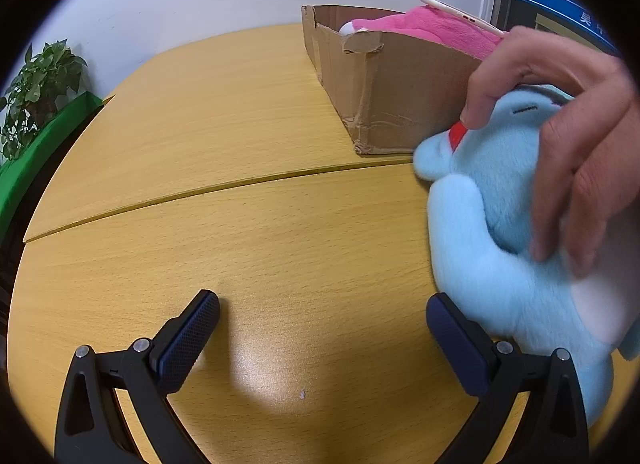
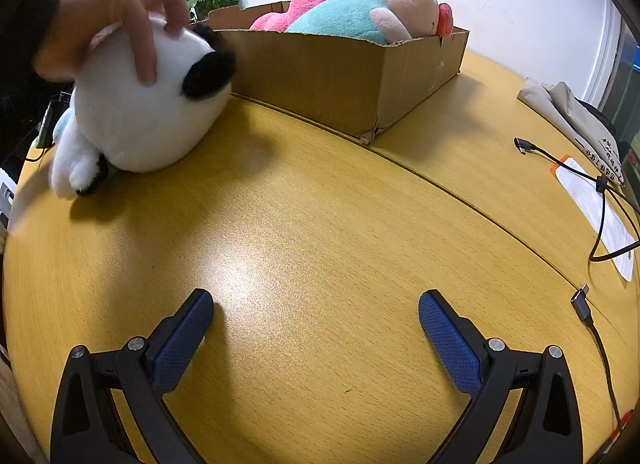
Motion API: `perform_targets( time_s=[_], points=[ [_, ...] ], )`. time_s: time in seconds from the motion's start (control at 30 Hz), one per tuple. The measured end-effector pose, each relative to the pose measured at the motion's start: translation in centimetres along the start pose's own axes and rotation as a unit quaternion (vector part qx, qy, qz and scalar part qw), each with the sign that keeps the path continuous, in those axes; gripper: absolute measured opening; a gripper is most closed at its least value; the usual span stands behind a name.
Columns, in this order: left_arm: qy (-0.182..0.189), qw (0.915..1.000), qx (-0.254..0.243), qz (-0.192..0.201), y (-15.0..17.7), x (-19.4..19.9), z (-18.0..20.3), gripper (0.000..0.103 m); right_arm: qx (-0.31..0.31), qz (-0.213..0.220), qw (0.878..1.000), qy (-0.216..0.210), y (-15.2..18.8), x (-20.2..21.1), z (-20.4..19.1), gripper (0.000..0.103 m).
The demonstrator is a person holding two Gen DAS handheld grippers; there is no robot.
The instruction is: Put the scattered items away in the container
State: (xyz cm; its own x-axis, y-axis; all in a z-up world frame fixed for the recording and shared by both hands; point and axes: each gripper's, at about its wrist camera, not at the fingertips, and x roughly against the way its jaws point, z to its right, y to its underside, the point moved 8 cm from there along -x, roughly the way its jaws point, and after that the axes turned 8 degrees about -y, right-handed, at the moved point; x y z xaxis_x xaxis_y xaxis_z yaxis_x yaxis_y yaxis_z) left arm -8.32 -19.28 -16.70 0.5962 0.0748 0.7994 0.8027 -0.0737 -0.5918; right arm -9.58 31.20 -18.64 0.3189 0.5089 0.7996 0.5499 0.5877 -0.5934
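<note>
A cardboard box (image 1: pixel 400 95) stands on the wooden table and holds a pink plush (image 1: pixel 444 29). In the right wrist view the box (image 2: pixel 340 75) also holds a pig plush (image 2: pixel 384 7). A bare hand (image 1: pixel 568 119) holds a light blue plush (image 1: pixel 500 215) on the table at the right, close to my left gripper's right finger. My left gripper (image 1: pixel 322 324) is open and empty above the table. In the right wrist view a hand (image 2: pixel 108 23) rests on a white and black plush (image 2: pixel 144 103) at the far left. My right gripper (image 2: pixel 316 324) is open and empty.
A phone (image 1: pixel 460 13) lies on top of the plush in the box. Black cables (image 2: pixel 600 191), a white packet (image 2: pixel 596 207) and a grey bag (image 2: pixel 572 119) lie at the table's right. A potted plant (image 1: pixel 36 91) stands beyond the table's left edge.
</note>
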Motion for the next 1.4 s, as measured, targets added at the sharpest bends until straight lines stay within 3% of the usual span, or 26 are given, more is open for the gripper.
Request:
perform_targets(
  time_s=[1.4],
  points=[
    [-0.011,0.9998,0.016,-0.003,1.4,0.7,-1.2,0.103,0.001,-0.002,1.0,0.0,0.1,0.0,0.1,0.103]
  ],
)
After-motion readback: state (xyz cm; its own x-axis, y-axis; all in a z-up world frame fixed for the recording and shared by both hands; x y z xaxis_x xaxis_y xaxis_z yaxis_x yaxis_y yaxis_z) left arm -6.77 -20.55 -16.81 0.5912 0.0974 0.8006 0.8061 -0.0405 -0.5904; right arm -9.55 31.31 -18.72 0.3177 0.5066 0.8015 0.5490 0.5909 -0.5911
